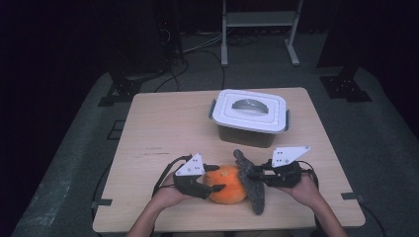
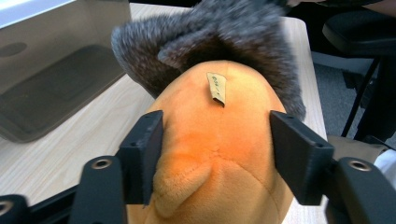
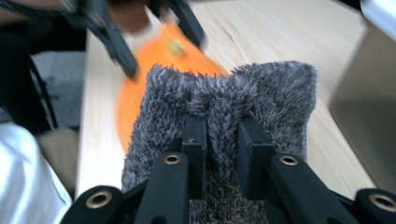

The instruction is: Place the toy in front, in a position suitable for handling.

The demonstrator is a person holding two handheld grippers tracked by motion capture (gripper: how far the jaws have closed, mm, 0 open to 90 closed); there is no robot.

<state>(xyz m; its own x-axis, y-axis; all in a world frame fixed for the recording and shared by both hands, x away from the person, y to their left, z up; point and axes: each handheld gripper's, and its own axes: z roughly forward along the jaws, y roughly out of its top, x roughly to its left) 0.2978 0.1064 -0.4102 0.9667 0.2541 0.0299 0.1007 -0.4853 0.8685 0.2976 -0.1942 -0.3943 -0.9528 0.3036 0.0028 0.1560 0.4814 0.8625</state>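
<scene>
the orange plush toy (image 1: 227,184) lies at the near edge of the table (image 1: 163,128), between the two grippers. the left gripper (image 1: 213,178) straddles it: in the left gripper view its two black jaws stand spread, one on each flank of the rounded orange body (image 2: 217,154), close against the short smooth pile; whether they press in i cannot tell. a small tan fabric tag (image 2: 216,88) sticks up from the toy's seam. the right gripper (image 3: 223,140) has its jaws pressed nearly together, pinching a ridge of the grey shaggy fur piece (image 3: 224,100) that lies against the orange toy's right side; in the high view the grey fur (image 1: 251,183) shows as a long, dark, fuzzy strip running from just beyond the toy down to the table's near edge. its pile is long and tufted, much coarser than the orange plush.

each gripper carries one pale three-cornered plate and one black cable, and each is held in one of the person's hands, with the forearms coming in from the near edge.

further back on the table stands one rectangular plastic box (image 1: 249,131) with smoky translucent walls, a white lid (image 1: 267,116) with rounded corners, a grey handle (image 1: 248,103) recessed in the lid and grey-blue clips at the ends; it is well apart from the toy.

the table is one light wood-grain top, matte and squarish. it stands on grey carpet in a dark room, with black stand feet at both sides, loose cables on the floor and a white metal frame (image 1: 259,22) behind.
</scene>
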